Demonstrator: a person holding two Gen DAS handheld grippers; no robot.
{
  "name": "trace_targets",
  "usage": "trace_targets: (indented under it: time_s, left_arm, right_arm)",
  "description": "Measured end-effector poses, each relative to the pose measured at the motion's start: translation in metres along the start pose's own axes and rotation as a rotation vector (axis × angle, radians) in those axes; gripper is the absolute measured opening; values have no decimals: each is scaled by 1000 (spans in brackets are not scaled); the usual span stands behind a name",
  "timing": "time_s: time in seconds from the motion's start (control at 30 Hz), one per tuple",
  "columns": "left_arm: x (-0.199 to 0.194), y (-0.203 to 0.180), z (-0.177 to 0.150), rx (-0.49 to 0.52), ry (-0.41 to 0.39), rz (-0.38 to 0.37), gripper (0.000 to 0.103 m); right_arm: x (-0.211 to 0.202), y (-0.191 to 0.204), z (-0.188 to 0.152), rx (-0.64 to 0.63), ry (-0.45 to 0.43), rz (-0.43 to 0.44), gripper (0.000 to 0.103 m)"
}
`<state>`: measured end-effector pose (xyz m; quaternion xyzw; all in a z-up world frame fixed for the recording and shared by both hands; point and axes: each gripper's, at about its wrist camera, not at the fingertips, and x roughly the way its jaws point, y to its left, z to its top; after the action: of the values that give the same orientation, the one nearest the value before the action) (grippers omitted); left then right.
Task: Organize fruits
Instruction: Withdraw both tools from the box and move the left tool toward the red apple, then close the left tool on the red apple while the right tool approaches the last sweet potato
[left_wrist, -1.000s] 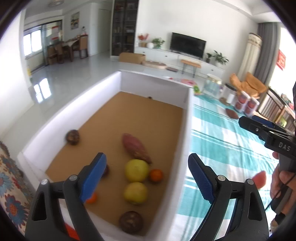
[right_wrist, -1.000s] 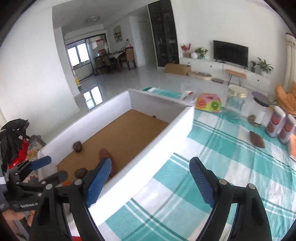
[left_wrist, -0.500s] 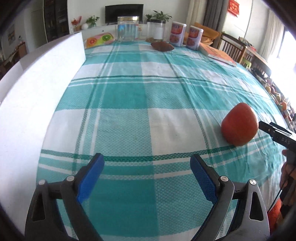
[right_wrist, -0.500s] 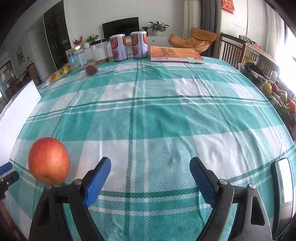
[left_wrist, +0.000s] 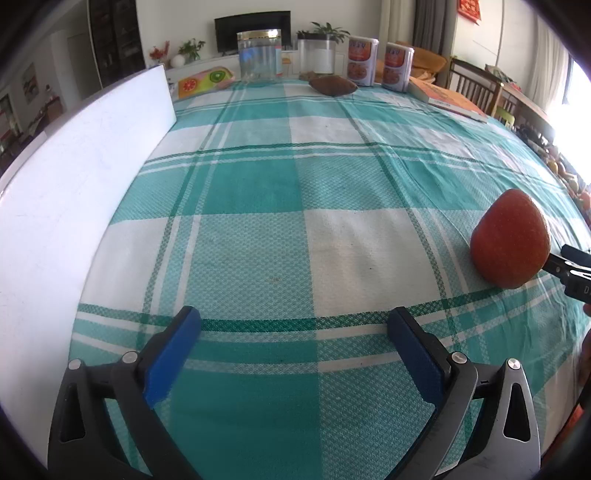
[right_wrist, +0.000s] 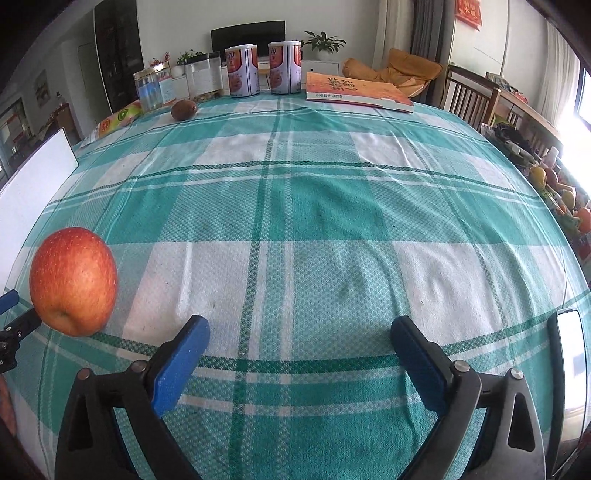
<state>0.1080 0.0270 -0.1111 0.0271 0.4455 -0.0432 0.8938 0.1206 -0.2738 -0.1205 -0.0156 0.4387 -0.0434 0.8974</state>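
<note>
A: What are the grippers doing?
B: The left gripper (left_wrist: 293, 328) is spread wide over the cloth (left_wrist: 258, 192) with nothing between its blue pads (left_wrist: 173, 350). The right gripper (right_wrist: 300, 336) is just as wide apart and also holds nothing.

A: And the fruit?
B: A red apple (right_wrist: 74, 281) rests on the cloth near the table's front edge, between the two grippers. In the left view the right gripper's black tip (left_wrist: 570, 266) comes in just beside it; I cannot tell whether they touch.

A: Anything else nearby?
B: A white box wall (left_wrist: 62, 206) runs along the table's left edge, close to the left gripper. A phone (right_wrist: 571, 373) lies at the front right corner, just beside the right gripper.

A: Further out?
B: At the far edge: a brown fruit (right_wrist: 183, 110), two clear jars (right_wrist: 153, 88), two printed cans (right_wrist: 242, 70), a fruit-print packet (right_wrist: 118, 120) and an orange book (right_wrist: 356, 92) lying flat.

A: The surface and room?
B: A teal-and-white checked cloth covers the table. Behind it are a TV (right_wrist: 248, 33), potted plants (right_wrist: 323, 42), wooden chairs (right_wrist: 469, 98) and a bright window at the right.
</note>
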Motion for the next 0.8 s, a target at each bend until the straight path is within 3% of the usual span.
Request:
trace_targets:
  time_s: [0.37,0.47,0.53,0.63,0.73,0.8]
  left_arm:
    - [-1,1,0,1,-1,-9,102]
    - [-8,-6,-4,42,-6,-83,100]
    - [-22,-18,-6,52,-41,-194,100]
    - [-34,-60,3,165,-57,-302,100]
    - [-29,-104,17,314,-70,-283,100]
    - [-18,-122,27,354,-73,-269,100]
  right_arm:
    - [0,1,0,-2,4,1,102]
    - [0,1,0,-2,4,2,102]
    - [0,1,0,-1,4,3,102]
    - [1,2,0,-1,5,3,102]
    - [0,1,0,0,5,4,102]
    - [0,1,0,1,4,7,102]
